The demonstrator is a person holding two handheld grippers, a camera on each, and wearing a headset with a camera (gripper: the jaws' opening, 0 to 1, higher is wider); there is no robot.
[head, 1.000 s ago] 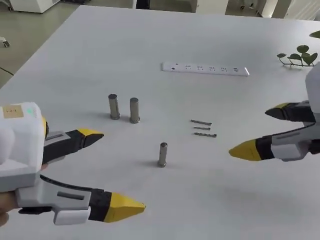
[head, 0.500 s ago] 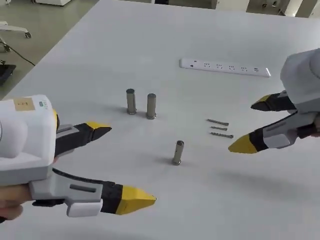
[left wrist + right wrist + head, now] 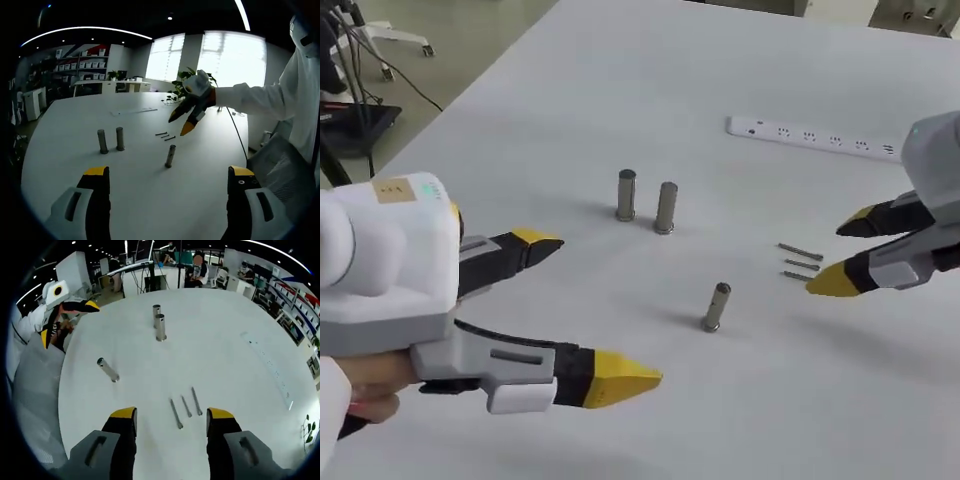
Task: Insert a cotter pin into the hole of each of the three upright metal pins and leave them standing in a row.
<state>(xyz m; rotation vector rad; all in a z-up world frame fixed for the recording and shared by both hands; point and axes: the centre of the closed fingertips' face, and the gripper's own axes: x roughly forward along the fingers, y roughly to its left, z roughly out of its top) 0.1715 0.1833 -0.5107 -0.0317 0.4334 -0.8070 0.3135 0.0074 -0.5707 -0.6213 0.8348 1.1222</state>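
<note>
- We count three pins [image 3: 718,306]: two far, side by side, one nearer.
- Three cotter pins [image 3: 801,264] on our right.
- One power strip [image 3: 815,139], far right.
- We hold two grippers: left gripper [image 3: 610,310], right gripper [image 3: 825,258].

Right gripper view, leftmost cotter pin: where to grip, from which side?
Probably mid-shaft, from above, with the right gripper set so its jaws close across the leftmost cotter pin. It lies flat on the table, with the middle cotter pin close alongside, so lead with its free left side.
</note>
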